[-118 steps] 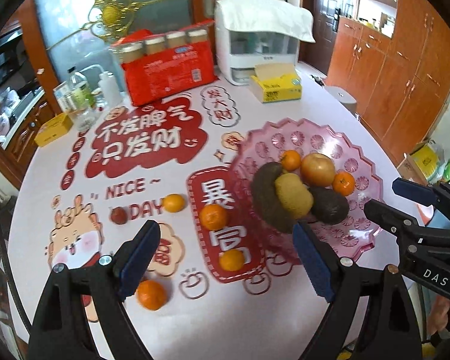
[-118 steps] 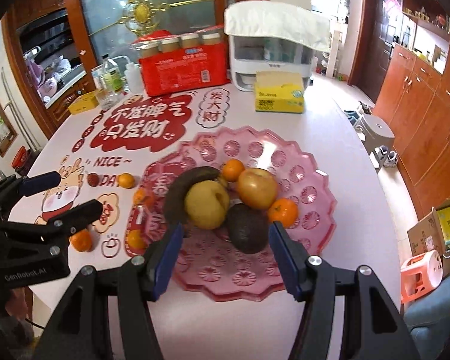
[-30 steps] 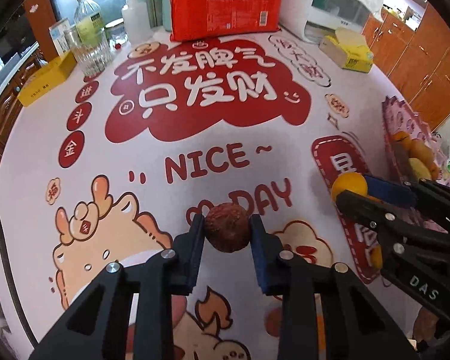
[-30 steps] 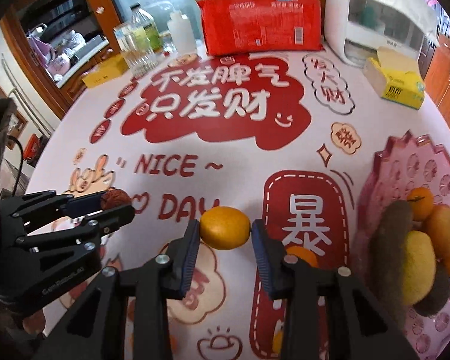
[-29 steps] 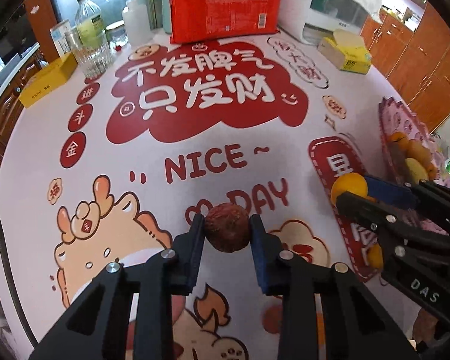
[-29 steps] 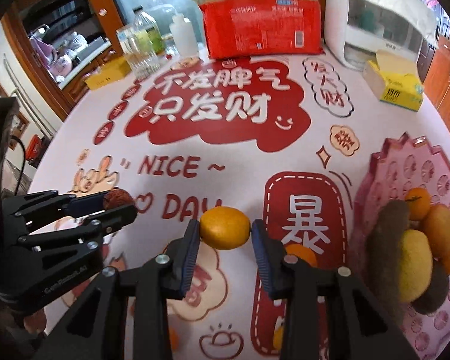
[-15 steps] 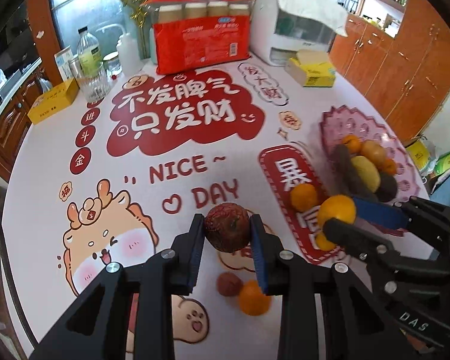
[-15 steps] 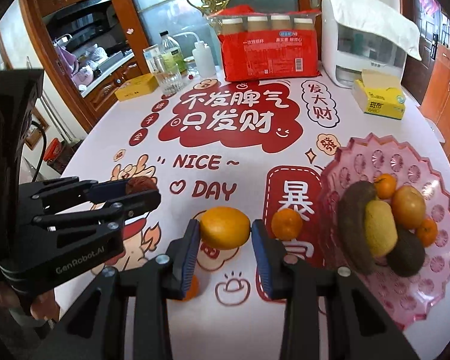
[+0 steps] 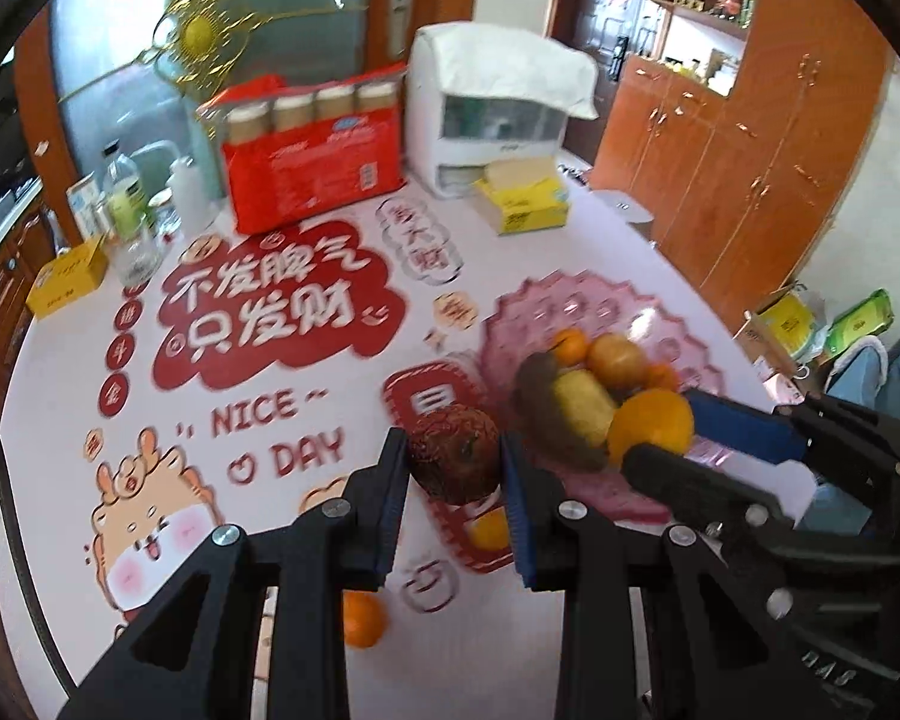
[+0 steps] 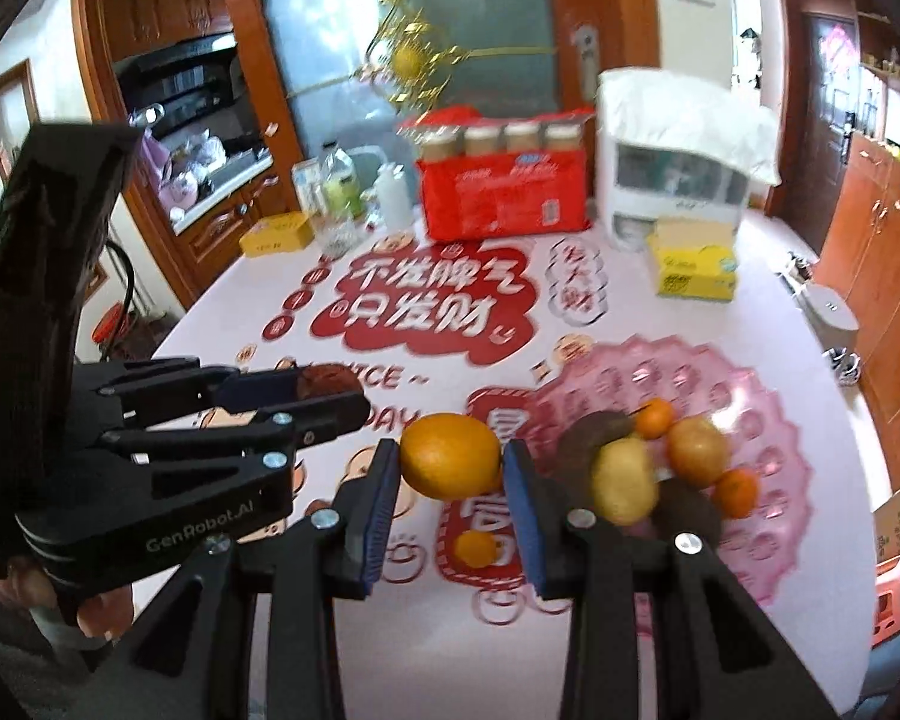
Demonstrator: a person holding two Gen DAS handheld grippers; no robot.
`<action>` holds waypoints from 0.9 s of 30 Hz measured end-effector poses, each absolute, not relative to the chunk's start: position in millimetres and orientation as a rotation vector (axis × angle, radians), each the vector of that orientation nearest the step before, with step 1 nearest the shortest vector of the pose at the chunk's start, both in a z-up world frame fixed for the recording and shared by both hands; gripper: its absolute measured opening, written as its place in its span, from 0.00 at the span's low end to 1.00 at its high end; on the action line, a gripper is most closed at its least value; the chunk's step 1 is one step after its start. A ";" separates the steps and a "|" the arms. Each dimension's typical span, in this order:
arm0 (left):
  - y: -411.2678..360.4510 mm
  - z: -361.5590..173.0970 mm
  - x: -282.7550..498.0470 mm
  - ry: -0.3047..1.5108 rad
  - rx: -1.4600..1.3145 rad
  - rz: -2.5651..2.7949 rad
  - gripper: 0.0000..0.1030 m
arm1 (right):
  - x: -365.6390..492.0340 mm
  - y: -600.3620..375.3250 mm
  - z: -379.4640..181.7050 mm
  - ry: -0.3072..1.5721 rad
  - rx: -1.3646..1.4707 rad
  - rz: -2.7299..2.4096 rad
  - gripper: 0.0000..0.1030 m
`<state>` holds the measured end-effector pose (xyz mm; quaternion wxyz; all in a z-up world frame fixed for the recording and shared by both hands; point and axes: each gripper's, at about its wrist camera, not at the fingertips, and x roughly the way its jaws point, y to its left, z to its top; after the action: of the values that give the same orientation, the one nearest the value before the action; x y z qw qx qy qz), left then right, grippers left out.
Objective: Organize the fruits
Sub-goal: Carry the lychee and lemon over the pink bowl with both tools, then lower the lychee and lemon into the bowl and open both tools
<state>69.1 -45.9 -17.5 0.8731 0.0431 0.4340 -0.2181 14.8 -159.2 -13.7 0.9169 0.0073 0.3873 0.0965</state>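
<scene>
**Inspector A:** Left tool [image 9: 453, 468]: condition?

**Inspector B:** Its blue pads pinch a dark reddish-brown wrinkled fruit [image 9: 453, 459], held clear above the counter [image 9: 330, 648]. The fruit's kind cannot be told.

**Inspector A:** Right tool [image 10: 450, 468]?

**Inspector B:** Clamped on an orange [image 10: 450, 455], also held above the counter, just left of the pink tray [image 10: 768, 396].

**Inspector A:** Tray contents?

**Inspector B:** A heap: a dark elongated fruit [image 10: 588, 429], a yellow fruit [image 10: 624, 480], a round tan fruit [image 10: 697, 450], a dark oval fruit partly hidden behind the tool, and two small oranges.

**Inspector A:** Loose items?

**Inspector B:** One small orange [image 10: 476, 547] on the red printed panel, another [image 9: 363, 619] near the counter's front. Frames are motion-blurred.
</scene>
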 end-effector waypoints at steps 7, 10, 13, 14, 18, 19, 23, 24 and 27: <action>-107.8 0.5 71.6 0.868 0.100 -0.493 0.28 | 16.3 -233.4 17.7 0.735 0.023 0.118 0.35; -133.6 1.8 75.4 0.857 0.107 -0.502 0.27 | 22.1 -265.1 22.7 0.721 0.022 0.076 0.35; -160.2 -1.7 82.9 0.856 0.112 -0.508 0.28 | 27.5 -290.6 20.4 0.723 0.016 0.045 0.35; -170.0 -4.1 86.5 0.857 0.113 -0.508 0.28 | 30.7 -300.1 17.0 0.731 0.012 0.033 0.35; -200.7 -16.6 100.0 0.862 0.126 -0.498 0.28 | 41.7 -329.4 -0.4 0.772 0.015 0.010 0.35; -208.2 -21.6 104.4 0.869 0.133 -0.494 0.28 | 45.9 -336.6 -7.4 0.789 0.015 0.005 0.35; -229.9 -44.8 122.1 0.910 0.155 -0.481 0.28 | 58.0 -353.2 -32.3 0.847 0.016 0.006 0.35; -234.6 -51.7 127.1 0.925 0.159 -0.476 0.28 | 61.7 -356.1 -38.7 0.861 0.017 0.007 0.35; -243.7 -72.0 141.7 0.967 0.172 -0.456 0.28 | 73.2 -360.0 -58.9 0.905 0.015 0.017 0.35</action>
<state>141.7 -243.7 -72.0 0.8571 0.0819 0.4600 -0.2170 73.2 -360.0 -58.9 0.8993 0.0074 0.4373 0.0084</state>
